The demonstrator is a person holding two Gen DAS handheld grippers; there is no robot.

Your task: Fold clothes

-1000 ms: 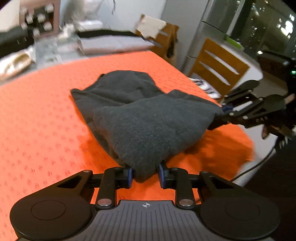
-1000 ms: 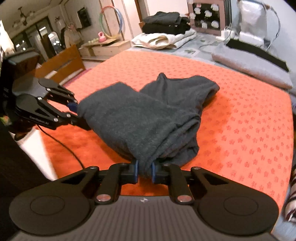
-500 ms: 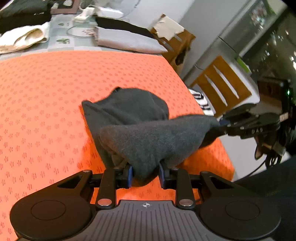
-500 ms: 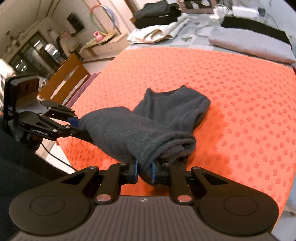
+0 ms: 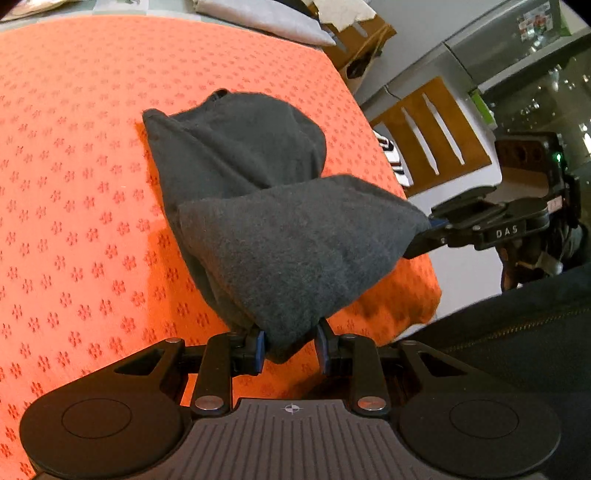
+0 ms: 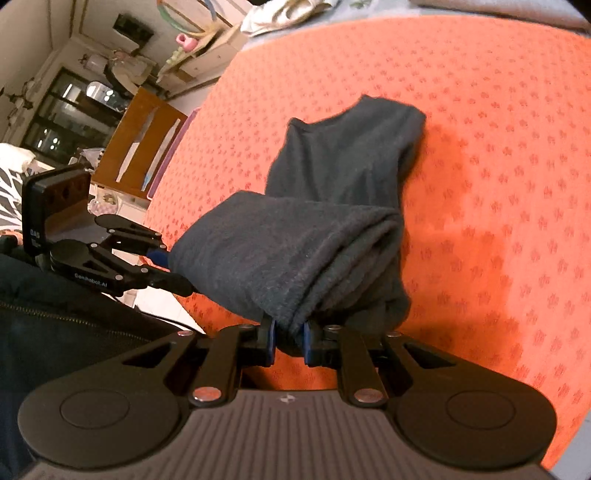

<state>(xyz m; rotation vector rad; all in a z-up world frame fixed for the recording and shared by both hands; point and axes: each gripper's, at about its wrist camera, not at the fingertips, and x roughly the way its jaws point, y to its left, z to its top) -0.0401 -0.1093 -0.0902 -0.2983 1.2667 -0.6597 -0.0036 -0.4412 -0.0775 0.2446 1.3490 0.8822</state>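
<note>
Dark grey garment (image 5: 258, 221), folded over itself, far end lying on the orange patterned cloth (image 5: 74, 166), near edge lifted clear of it. Stretched between two grips! Left gripper (image 5: 290, 345) pinching one near corner of the garment, jaws narrow with fabric bunched between. Right gripper (image 6: 289, 341) clamped on the other corner, jaws nearly together around a thick roll of layers. Beyond the garment, off the cloth's edge, a wooden slatted chair (image 5: 432, 133). Past the garment's far end, a folded grey textile (image 5: 258, 18).
</note>
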